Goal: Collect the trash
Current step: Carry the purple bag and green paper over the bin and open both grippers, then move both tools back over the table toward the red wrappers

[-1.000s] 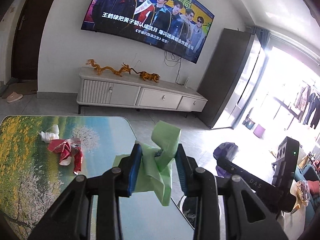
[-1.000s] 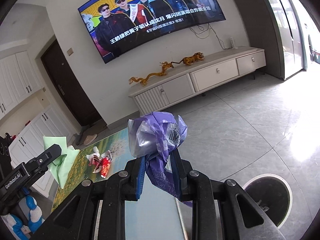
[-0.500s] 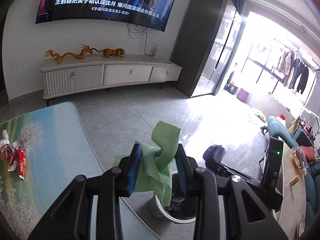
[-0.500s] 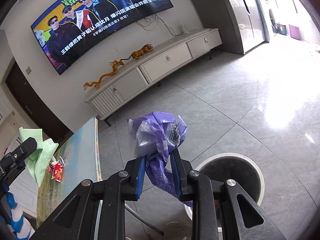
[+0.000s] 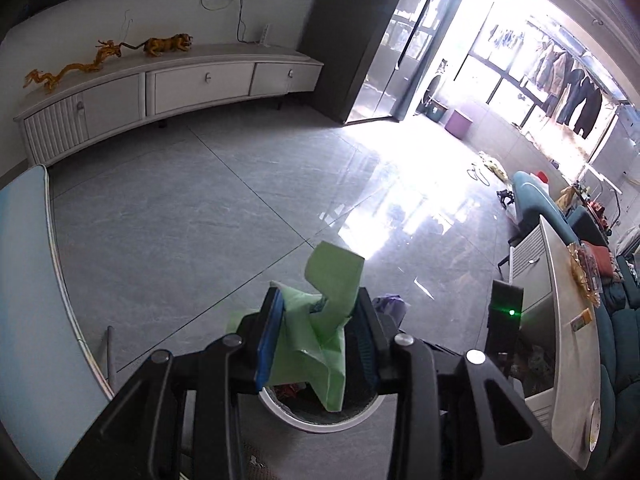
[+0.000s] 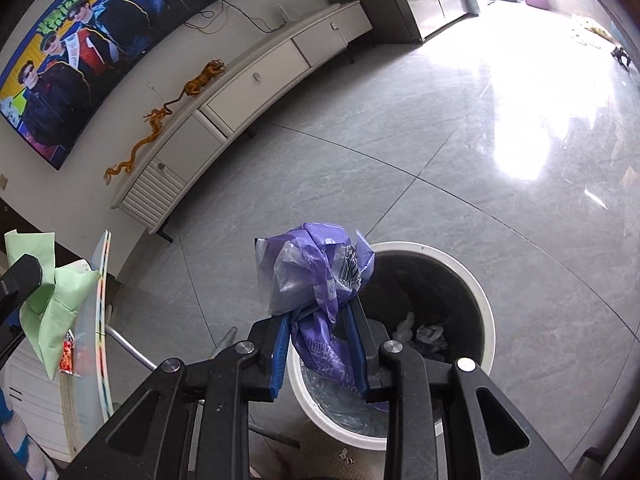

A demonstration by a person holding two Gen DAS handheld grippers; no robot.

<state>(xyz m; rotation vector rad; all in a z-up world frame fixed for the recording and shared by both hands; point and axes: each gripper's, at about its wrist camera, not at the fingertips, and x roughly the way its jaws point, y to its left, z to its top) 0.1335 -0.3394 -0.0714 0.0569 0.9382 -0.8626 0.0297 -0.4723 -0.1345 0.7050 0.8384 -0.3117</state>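
My left gripper (image 5: pixel 316 310) holds a crumpled green paper (image 5: pixel 324 332) between its blue pads, right above the white-rimmed trash bin (image 5: pixel 320 426); its jaws are opening. In the right wrist view my right gripper (image 6: pixel 316 320) has a crumpled purple plastic bag (image 6: pixel 312 268) between its pads, over the near left rim of the bin (image 6: pixel 486 308). Those jaws are opening too. The bin has a dark liner and some white scraps inside. The green paper (image 6: pixel 52 300) also shows at the left edge there, and the purple bag (image 5: pixel 390 304) peeks out behind the left gripper's right finger.
The glass-topped table (image 5: pixel 28 300) stands left of the bin, with a red wrapper (image 6: pixel 67 354) on it. A long white TV cabinet (image 5: pixel 160 84) runs along the far wall. A side table and a blue sofa (image 5: pixel 560 320) stand at the right. Grey tiled floor lies between.
Both grippers have swung away from the table and dipped down over the bin, which now sits just beneath them. Each still has its piece of trash between the pads.
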